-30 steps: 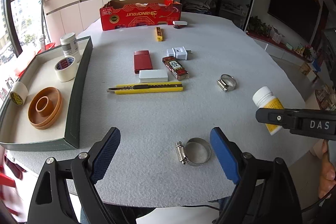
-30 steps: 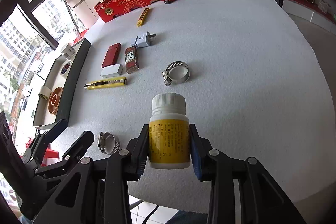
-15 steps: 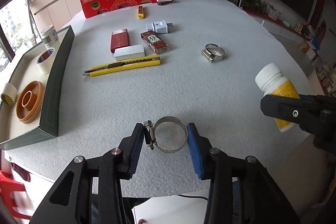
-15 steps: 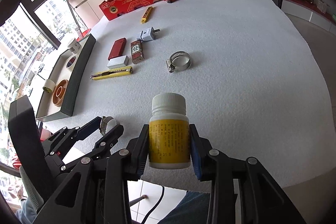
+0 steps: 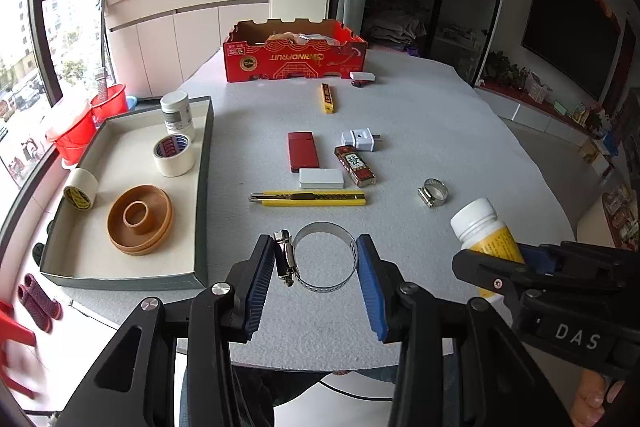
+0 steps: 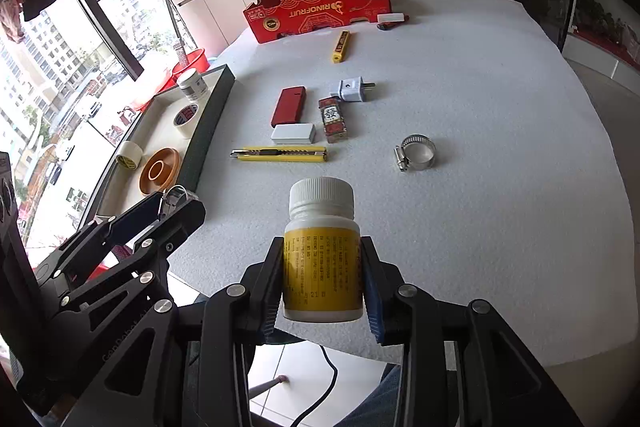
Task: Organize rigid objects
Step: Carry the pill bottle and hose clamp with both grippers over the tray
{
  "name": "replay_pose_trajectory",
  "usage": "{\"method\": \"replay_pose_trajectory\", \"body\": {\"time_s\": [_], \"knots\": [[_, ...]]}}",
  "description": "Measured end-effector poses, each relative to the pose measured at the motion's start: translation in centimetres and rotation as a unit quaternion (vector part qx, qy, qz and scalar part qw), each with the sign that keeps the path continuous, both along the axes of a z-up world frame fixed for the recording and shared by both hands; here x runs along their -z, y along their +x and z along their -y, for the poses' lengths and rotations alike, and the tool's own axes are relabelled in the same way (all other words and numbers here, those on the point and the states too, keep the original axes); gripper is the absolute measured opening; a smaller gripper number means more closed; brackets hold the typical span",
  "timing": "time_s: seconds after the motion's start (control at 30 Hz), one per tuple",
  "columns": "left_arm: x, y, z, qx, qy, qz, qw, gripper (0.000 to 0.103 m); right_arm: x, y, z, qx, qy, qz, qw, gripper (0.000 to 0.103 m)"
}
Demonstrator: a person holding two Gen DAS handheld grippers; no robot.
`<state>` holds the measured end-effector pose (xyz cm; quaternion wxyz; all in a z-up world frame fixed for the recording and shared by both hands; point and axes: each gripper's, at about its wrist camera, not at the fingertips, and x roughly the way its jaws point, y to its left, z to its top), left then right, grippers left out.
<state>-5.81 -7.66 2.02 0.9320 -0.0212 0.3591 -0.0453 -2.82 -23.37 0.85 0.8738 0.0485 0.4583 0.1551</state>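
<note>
A metal hose clamp (image 5: 320, 227) sits between the blue pads of my left gripper (image 5: 316, 251), which is shut on it and holds it just above the table's front edge. A white pill bottle with a yellow label (image 6: 322, 227) stands upright in my right gripper (image 6: 322, 267), shut on its body. In the left wrist view the bottle (image 5: 480, 227) hangs at the right. In the right wrist view the left gripper (image 6: 176, 199) is at the left, near the tray's corner. The green-walled tray (image 5: 204, 187) lies at the table's left.
The tray holds two tape rolls, a brown ring (image 5: 140, 219) and a white jar. On the table lie a yellow utility knife (image 5: 308, 199), a white block, a red case, a plug adapter, a second hose clamp (image 5: 434, 191) and a red cardboard box (image 5: 296, 61) at the back.
My left gripper closed on the hose clamp and lifted it off the table. The right gripper kept its hold on the bottle and drifted up and sideways.
</note>
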Motion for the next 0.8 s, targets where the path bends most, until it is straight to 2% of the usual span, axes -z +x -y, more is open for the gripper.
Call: {"method": "replay_pose_trajectory", "body": {"time_s": [0.4, 0.8], "knots": [[-0.8, 0.0, -8.6, -0.087, -0.024, 0.013, 0.9959, 0.045, -1.1, 1.2, -7.2, -0.062, -0.004, -0.004, 0.998, 0.037], [0.1, 1.8, -18.0, -0.174, -0.015, 0.011, 0.9846, 0.045, -1.9, 4.3, -16.2, -0.133, -0.036, 0.009, 0.990, 0.037]]}}
